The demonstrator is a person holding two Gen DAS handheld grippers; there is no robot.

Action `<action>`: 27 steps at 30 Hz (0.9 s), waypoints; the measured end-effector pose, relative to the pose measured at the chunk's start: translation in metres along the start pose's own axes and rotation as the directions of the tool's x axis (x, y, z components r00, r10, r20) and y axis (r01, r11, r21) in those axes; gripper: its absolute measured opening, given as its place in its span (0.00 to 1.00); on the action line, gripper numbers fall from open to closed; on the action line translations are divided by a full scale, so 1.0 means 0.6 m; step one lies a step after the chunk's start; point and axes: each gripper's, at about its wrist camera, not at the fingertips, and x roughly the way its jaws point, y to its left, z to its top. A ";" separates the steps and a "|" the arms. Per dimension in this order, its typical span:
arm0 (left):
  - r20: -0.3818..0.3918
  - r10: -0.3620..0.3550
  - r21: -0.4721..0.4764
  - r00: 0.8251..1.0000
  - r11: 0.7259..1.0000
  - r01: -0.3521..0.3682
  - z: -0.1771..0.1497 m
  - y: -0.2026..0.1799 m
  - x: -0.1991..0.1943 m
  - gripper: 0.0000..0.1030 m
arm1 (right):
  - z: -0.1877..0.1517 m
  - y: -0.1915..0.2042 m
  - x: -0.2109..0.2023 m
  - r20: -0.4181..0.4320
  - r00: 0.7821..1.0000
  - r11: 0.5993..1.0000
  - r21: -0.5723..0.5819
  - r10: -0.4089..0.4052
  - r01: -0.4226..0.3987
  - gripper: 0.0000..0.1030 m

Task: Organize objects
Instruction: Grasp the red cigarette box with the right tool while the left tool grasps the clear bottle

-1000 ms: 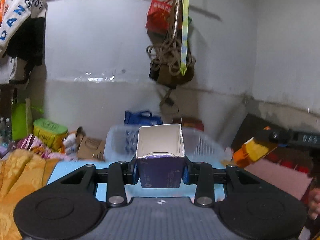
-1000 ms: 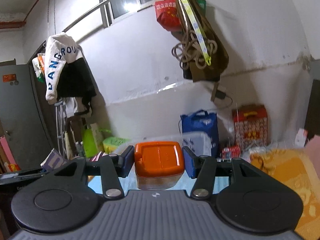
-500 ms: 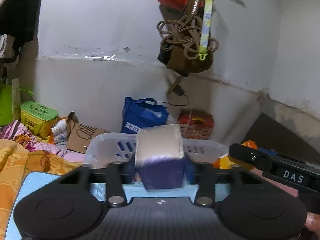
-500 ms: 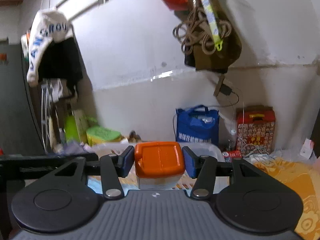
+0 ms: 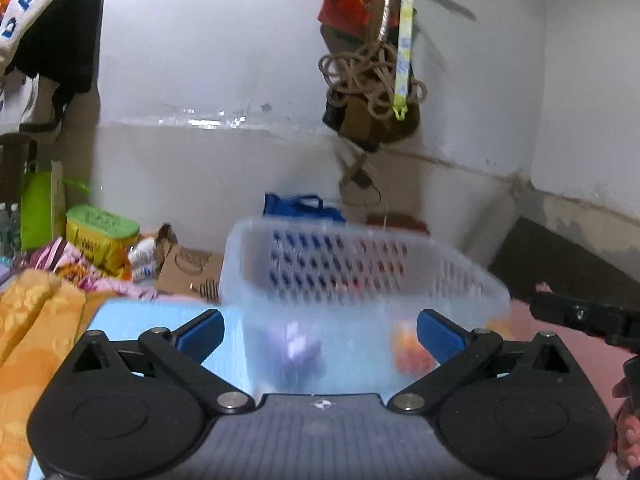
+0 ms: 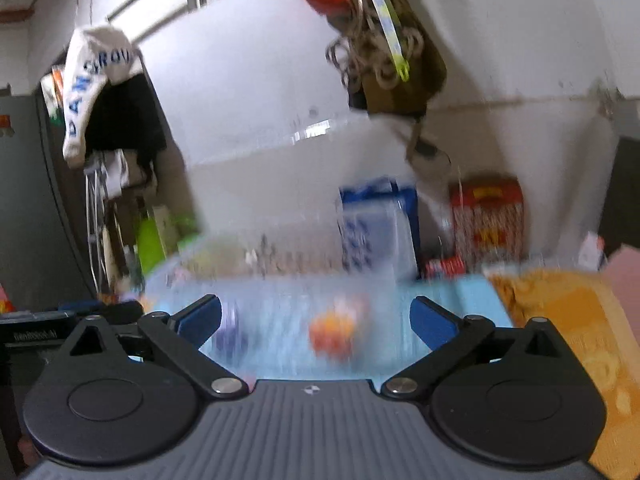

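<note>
A translucent plastic basket stands on the light blue surface straight ahead. A purple carton and an orange-lidded container show blurred through its near wall. My left gripper is open and empty just before the basket. In the right wrist view my right gripper is open and empty too. There the basket is blurred, with the orange-lidded container and the purple carton inside it.
An orange patterned blanket lies at the left and also shows in the right wrist view. A blue bag, a red box, a green-lidded tub and cardboard stand behind the basket. The right gripper's body shows at the right.
Both grippers opened. The purple carton left the left gripper and the orange-lidded container left the right gripper; both now show in the basket. The views are blurred with motion.
</note>
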 end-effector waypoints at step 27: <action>-0.219 -0.068 0.012 0.973 0.997 0.073 -0.133 0.003 0.017 0.96 | -0.095 -0.015 0.048 -0.256 0.965 0.999 -0.018 -0.054 0.051 0.90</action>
